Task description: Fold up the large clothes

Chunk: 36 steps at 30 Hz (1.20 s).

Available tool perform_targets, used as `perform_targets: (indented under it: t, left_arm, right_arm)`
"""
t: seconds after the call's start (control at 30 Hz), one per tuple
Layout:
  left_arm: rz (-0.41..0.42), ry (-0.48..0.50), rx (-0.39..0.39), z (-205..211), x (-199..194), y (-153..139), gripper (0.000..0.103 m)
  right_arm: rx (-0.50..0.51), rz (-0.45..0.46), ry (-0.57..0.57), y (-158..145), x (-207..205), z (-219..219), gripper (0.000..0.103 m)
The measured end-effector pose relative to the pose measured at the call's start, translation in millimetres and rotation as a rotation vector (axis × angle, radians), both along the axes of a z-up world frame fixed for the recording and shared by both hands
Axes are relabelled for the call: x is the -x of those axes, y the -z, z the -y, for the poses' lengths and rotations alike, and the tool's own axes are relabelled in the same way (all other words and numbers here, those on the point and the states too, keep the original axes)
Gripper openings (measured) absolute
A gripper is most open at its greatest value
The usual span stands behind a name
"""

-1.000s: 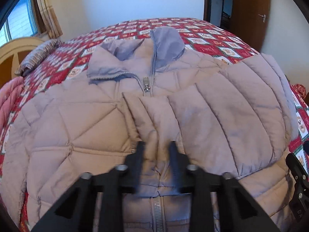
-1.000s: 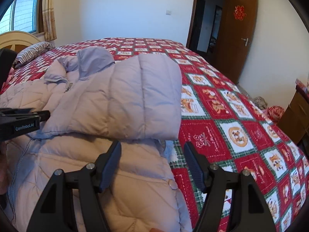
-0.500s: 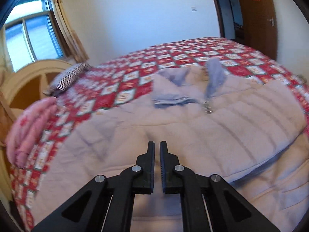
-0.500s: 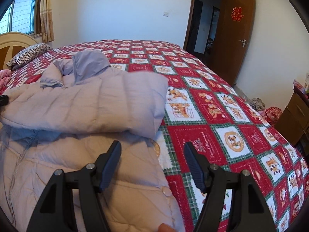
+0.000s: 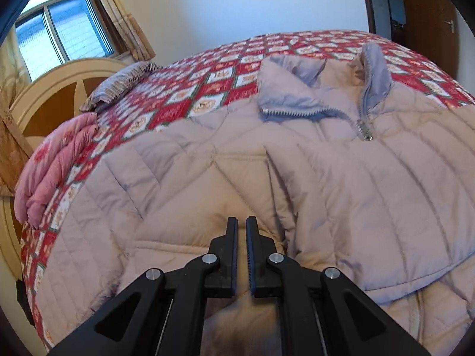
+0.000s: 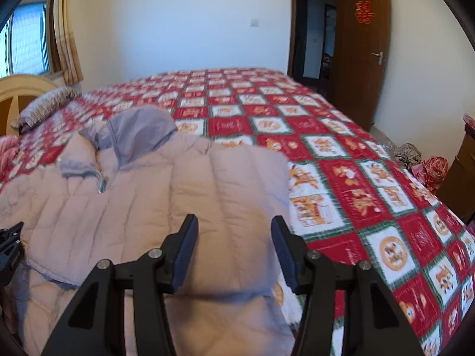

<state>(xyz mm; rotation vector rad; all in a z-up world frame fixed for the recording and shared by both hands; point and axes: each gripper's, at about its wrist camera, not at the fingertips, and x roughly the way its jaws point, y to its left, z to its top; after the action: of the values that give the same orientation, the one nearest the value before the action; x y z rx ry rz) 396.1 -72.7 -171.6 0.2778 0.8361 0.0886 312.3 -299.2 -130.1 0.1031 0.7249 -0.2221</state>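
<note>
We see a large puffy quilted jacket (image 5: 207,184), pale pinkish-beige with a grey-lilac collar (image 5: 299,95), lying face up on a bed covered by a red, white and green patterned quilt (image 6: 341,178). In the left wrist view the jacket fills the middle and lower part of the frame, its zip pull (image 5: 365,129) in the upper right, and one sleeve (image 5: 371,204) lies folded across the chest on the right of the frame. The left tongs (image 5: 242,228) sit at the bottom centre, drawn together with only a thin slit between them and nothing gripped, poised over the jacket's front panel. In the right wrist view the same folded sleeve (image 6: 225,207) spreads across the lower centre, and the right tongs (image 6: 234,231) stand apart above it, closing, with the sleeve's padded fabric lying beneath the gap but not pinched as far as we can tell. A striped pillow (image 5: 118,84) and a folded pink blanket (image 5: 53,172) rest at the left of the frame by the headboard. We judge the jacket to be light for its bulk, soft and springy, with a smooth shell that may slide on itself, so folds are likely to puff back up. We would take hold at a firm edge, such as the hem, the cuff or a stitched seam, rather than a padded panel.
</note>
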Motion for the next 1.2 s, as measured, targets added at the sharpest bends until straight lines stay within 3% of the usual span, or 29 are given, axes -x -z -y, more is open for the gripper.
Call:
perform_targets:
  t: [0.1, 0.33, 0.57, 0.83, 0.97, 1.07, 1.2]
  left_arm:
    - [0.0, 0.007, -0.014, -1, 1, 14, 0.006]
    - [0.013, 0.011, 0.013, -5, 1, 21, 0.006]
    - [0.007, -0.019, 0.139, -30, 5, 8, 0.006]
    - [0.044, -0.08, 0.18, -64, 20, -24, 0.006]
    - [0.084, -0.129, 0.132, -92, 23, -28, 0.008]
    - [0.034, -0.166, 0.152, -111, 20, -14, 0.016]
    - [0.009, -0.211, 0.176, -123, 18, 5, 0.06]
  right_arm:
    - [0.029, -0.067, -0.036, 22, -14, -11, 0.055]
    - [0.095, -0.094, -0.065, 50, -14, -24, 0.057]
    - [0.143, -0.109, -0.072, 57, -21, -30, 0.057]
    - [0.153, -0.13, -0.09, 50, -21, -31, 0.058]
    - [0.101, -0.049, -0.07, 20, -6, -32, 0.058]
    - [0.063, -0.012, -0.14, 3, -8, -56, 0.062]
    - [0.052, -0.047, -0.242, 14, -25, -96, 0.064]
